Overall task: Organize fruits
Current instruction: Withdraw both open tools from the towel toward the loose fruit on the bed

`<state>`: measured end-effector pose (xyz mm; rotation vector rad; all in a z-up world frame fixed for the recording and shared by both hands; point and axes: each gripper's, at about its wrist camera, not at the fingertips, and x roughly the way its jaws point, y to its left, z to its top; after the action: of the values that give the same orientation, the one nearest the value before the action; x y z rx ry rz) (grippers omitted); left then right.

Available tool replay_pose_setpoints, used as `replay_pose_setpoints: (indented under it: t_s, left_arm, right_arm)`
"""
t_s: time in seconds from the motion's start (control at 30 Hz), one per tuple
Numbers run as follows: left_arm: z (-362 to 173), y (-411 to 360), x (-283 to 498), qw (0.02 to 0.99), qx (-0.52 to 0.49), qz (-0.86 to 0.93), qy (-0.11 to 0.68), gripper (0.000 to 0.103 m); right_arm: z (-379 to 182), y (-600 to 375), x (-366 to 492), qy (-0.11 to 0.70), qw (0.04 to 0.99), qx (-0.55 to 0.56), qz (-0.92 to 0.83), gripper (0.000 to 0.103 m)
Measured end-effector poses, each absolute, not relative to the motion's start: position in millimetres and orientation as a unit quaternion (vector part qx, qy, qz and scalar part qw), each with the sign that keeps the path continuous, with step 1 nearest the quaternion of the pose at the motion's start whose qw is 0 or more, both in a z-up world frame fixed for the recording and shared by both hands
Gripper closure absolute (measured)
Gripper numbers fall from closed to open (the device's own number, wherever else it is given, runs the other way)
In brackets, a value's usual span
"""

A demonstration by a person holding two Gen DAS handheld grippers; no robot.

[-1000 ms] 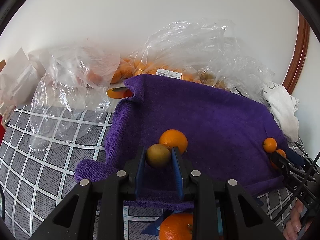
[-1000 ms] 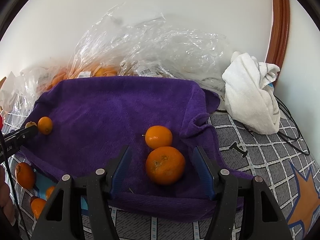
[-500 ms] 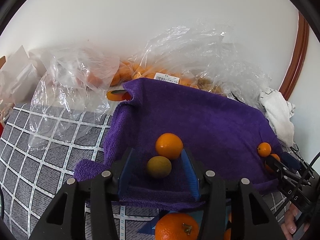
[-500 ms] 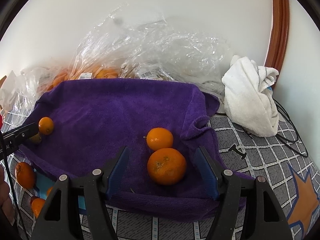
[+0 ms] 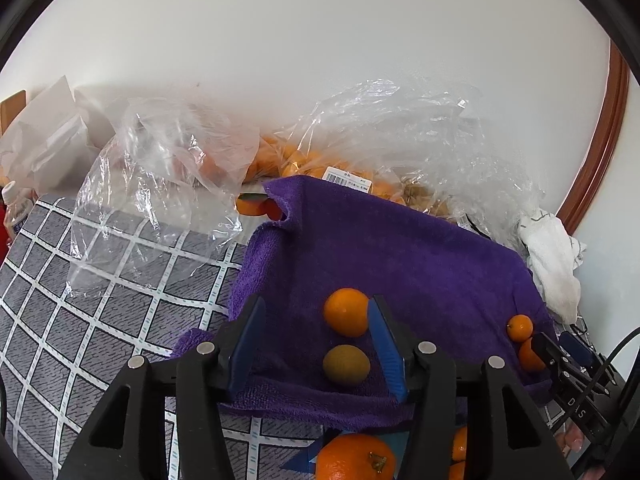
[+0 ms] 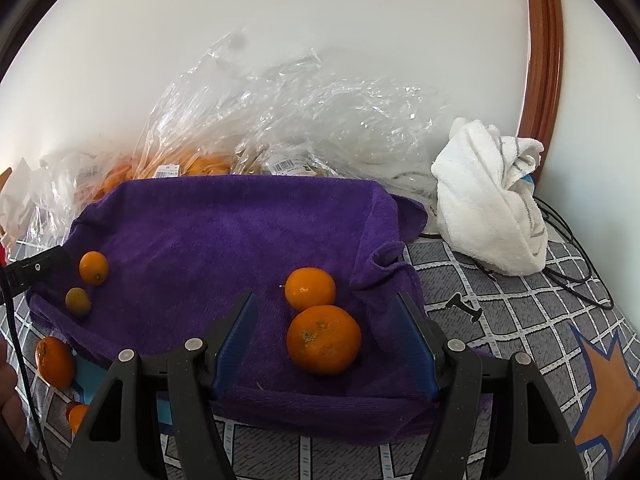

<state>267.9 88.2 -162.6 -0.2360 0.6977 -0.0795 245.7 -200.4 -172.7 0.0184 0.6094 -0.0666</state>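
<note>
Left wrist view takes in, at its far left, crumpled white paper [image 5: 48,136] and a small bottle [image 5: 16,208] against the wall, then clear plastic bags [image 5: 160,184] sagging over the grey checked cover [image 5: 80,300]; more fruit shows orange through the bags along the far wall, probably the stock yet to be sorted. Next comes the purple towel [image 5: 400,248], spread as a soft bed that likely keeps round fruit from rolling. The left gripper [image 5: 318,350] sits at the towel's near left corner, its jaws opening, with the greenish-yellow fruit [image 5: 346,364] lying free on the towel between the blue pads, close to the right one but not pressed, and a small orange [image 5: 346,312] just beyond it; the pair seems to start a group of small fruit here. Loose oranges [image 5: 354,458] lie on the cover below the towel's near edge, apparently waiting their turn. Further right, in the right wrist view, the right gripper [image 6: 334,340] is spread wide and grips nothing; the big orange [image 6: 323,340] rests on the towel between its fingers, touching neither, with a smaller orange [image 6: 310,288] touching it on the far side, a second group at the right corner. That neighbour and the rumpled towel fold [image 6: 384,268] crowd any close grasp. Beyond them a bunched white cloth [image 6: 488,216] and black cables [image 6: 576,280] lie on the cover at far right.
</note>
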Motion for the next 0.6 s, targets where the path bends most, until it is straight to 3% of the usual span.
replay_pose_setpoints:
  t_s: [0.6]
  left_arm:
    - [-161.9, 90.5, 268.1, 0.934, -0.125, -0.033, 0.333, 0.049]
  right_arm:
    - [-170.6, -199.9, 244.2, 0.311, 0.950, 0.009, -0.027, 0.035]
